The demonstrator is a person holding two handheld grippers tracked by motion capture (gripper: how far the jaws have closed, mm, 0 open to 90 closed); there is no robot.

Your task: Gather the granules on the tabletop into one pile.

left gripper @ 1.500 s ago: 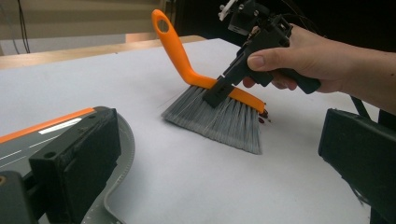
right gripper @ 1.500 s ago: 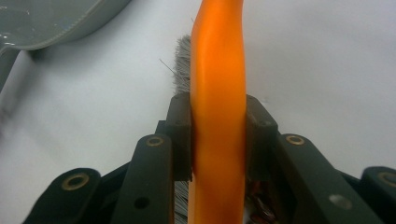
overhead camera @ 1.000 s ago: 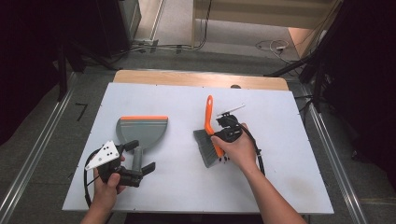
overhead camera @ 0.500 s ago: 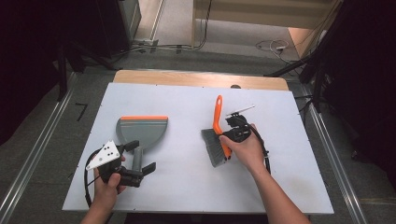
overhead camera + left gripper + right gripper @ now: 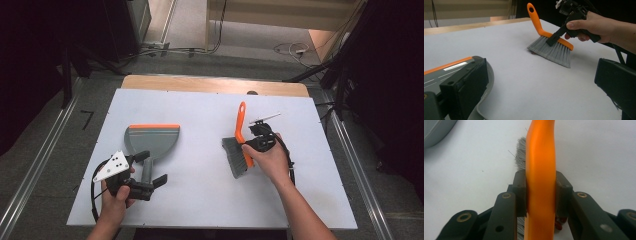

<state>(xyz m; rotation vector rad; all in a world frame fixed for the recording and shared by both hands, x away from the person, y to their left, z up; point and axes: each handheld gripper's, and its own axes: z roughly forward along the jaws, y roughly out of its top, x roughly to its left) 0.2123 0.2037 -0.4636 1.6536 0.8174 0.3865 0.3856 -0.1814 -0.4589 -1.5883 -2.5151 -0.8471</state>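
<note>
Here the work in hand is sweeping toward a dustpan. The right gripper (image 5: 540, 195) is clamped on the orange handle of the brush (image 5: 239, 150); in the right gripper view both pads press flat against that handle from either side, with grey bristles showing behind it. The brush stands right of centre on the table (image 5: 200, 200), bristles down on the surface, its handle rising away from the person. The dustpan (image 5: 151, 141) lies well apart from it, toward the person's left, its orange-edged lip at the far end and its stem pointing back toward the left gripper (image 5: 152, 182). That gripper's jaws stand apart beside the stem; in the left gripper view one jaw lies against the pan, the other is off to the side, with nothing pinched between them. Judgement: the pan's long axis runs near to far, so its mouth does not face the brush; a sweep leftward would meet its side wall unless the pan is turned. The left hand is the nearer one for that.
</note>
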